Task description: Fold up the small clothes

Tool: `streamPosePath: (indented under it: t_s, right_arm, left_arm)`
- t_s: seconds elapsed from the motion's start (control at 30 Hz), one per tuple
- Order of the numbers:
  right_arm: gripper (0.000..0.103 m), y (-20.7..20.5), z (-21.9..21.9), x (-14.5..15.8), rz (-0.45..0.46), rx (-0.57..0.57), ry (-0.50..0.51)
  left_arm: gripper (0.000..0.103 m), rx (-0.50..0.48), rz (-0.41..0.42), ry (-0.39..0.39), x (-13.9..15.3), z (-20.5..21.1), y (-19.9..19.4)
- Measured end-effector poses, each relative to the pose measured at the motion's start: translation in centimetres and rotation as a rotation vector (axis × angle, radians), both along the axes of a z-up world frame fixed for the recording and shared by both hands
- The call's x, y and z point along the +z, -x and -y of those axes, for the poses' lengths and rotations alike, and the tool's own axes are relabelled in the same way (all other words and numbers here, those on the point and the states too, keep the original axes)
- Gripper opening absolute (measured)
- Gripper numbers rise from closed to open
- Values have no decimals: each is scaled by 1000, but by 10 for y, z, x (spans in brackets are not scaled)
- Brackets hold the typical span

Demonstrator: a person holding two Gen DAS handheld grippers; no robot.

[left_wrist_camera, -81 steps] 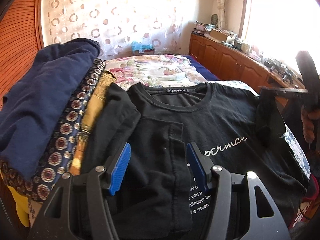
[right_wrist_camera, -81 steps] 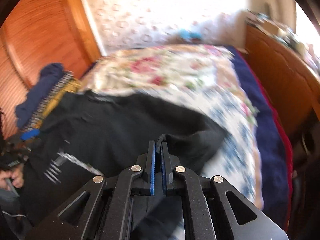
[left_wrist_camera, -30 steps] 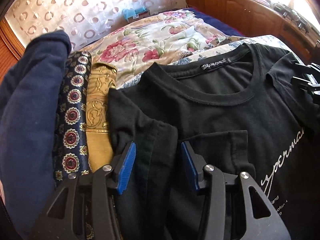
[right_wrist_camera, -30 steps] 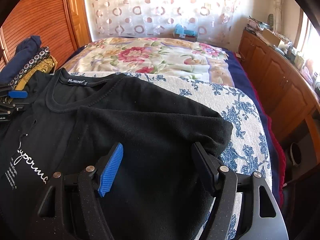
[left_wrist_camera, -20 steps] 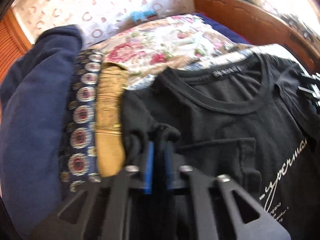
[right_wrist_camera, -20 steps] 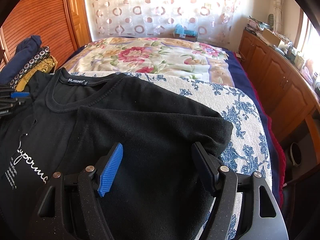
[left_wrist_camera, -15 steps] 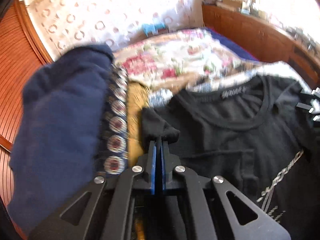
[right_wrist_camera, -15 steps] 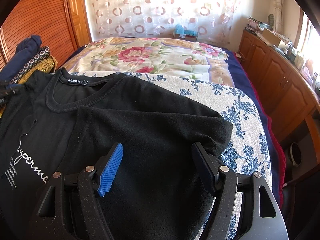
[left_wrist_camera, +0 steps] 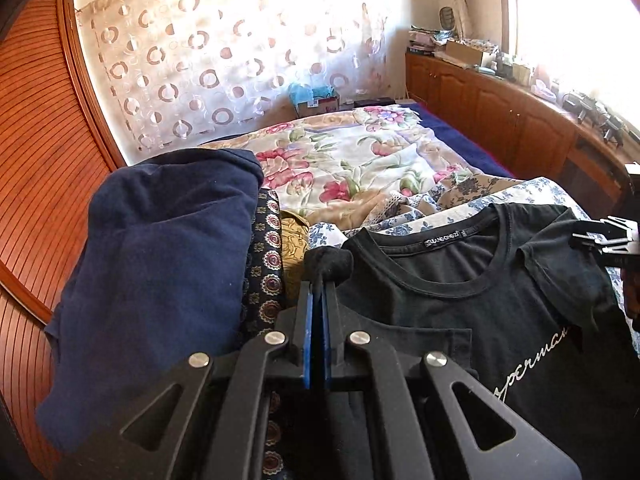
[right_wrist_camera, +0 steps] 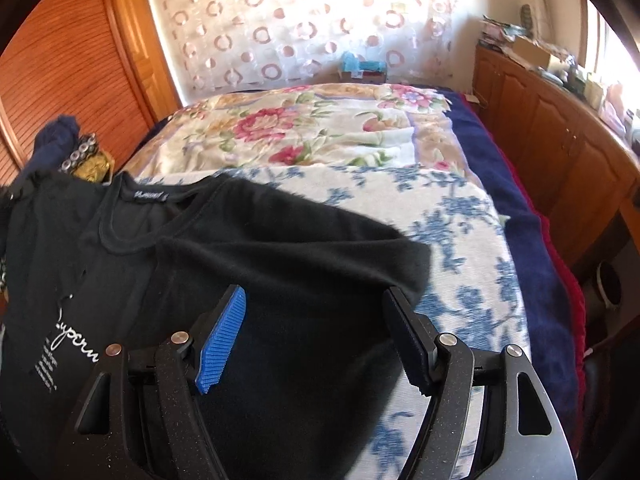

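A black T-shirt (left_wrist_camera: 500,304) with white script lies front-up on the bed, collar away from me. It also shows in the right wrist view (right_wrist_camera: 248,280), with its right side folded in over the chest. My left gripper (left_wrist_camera: 319,288) is shut on the shirt's left shoulder fabric (left_wrist_camera: 329,264) and holds it bunched up above the bed. My right gripper (right_wrist_camera: 316,320) is open just above the folded right side, holding nothing. The right gripper also shows at the right edge of the left wrist view (left_wrist_camera: 608,236).
A pile of clothes lies left of the shirt: a navy garment (left_wrist_camera: 160,248), a patterned dark cloth (left_wrist_camera: 268,272) and a gold one (left_wrist_camera: 294,240). A floral bedspread (right_wrist_camera: 304,136) covers the far bed. Wooden cabinets (right_wrist_camera: 560,152) run along the right.
My left gripper closed on the shirt's left shoulder and lifted it. My right gripper stayed open and shifted slightly; the shirt's right side stays folded in.
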State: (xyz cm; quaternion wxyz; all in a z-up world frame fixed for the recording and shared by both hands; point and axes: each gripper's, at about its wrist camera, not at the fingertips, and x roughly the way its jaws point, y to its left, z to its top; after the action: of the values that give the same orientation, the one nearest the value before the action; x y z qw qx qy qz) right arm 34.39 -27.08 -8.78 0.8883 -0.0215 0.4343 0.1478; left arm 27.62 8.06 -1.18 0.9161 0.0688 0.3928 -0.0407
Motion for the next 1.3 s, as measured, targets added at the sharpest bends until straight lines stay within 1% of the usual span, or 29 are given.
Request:
streamPosePath:
  t_s: [0.1, 0.2, 0.3, 0.4, 0.43, 0.47, 0.5, 0.53, 0.57, 0.6, 0.63, 0.67, 0.73, 0.8, 0.87, 0.93, 0.97, 1.07, 1.17, 1.3]
  right_arm:
    - [72, -3, 7, 6, 19, -28, 56]
    - [72, -3, 18, 13, 28, -41, 41]
    - [72, -4, 27, 13, 28, -64, 54]
    - [72, -14, 40, 1, -23, -84, 16]
    - [67, -18, 42, -2, -38, -86, 4]
    - [66, -21, 44, -6, -51, -83, -8]
    - [62, -22, 44, -5, -35, -71, -15]
    - [51, -23, 43, -5, -40, -56, -29]
    - [31, -26, 43, -4, -45, -42, -55]
    - [24, -28, 41, -4, -58, -29, -74]
    - [14, -29, 37, -5, -69, -8, -88]
    - [8, -30, 32, -5, -75, 15, -85]
    - [6, -28, 26, -3, -93, 37, -89]
    - [6, -21, 22, 7, -74, 51, -101]
    - [5, -8, 20, 25, -26, 68, -124]
    - [5, 10, 16, 47, 29, 83, -141]
    - [5, 20, 14, 57, 60, 94, -142]
    - [5, 53, 7, 83, 143, 120, -126]
    - [5, 84, 5, 99, 196, 136, -120]
    - [5, 128, 8, 106, 262, 144, -132]
  left_arm:
    - [1, 1, 6, 11, 1, -1, 3]
    - [1, -3, 11, 19, 1, -1, 5]
    - [1, -7, 20, 28, 2, 0, 8]
    - [1, -14, 30, 42, 4, 2, 11]
    - [1, -18, 31, 46, 4, 3, 12]
    - [1, -24, 32, 52, 5, 4, 13]
    - [1, -32, 32, 57, 5, 6, 15]
    - [1, -35, 37, 62, 6, 7, 18]
    - [1, -40, 46, 73, 8, 8, 22]
    - [1, -43, 50, 81, 9, 9, 25]
    - [1, -45, 55, 87, 11, 10, 29]
    - [1, -47, 63, 97, 14, 11, 35]
    - [1, -46, 74, 110, 19, 11, 44]
    - [1, -42, 94, 123, 27, 11, 59]
    - [1, -34, 114, 131, 33, 9, 73]
    - [1, -17, 141, 121, 40, 6, 88]
    - [1, -9, 163, 106, 44, 5, 100]
    - [1, -3, 196, 112, 49, 2, 126]
    - [1, 15, 235, 112, 50, -4, 156]
    - [1, 43, 259, 121, 39, -14, 189]
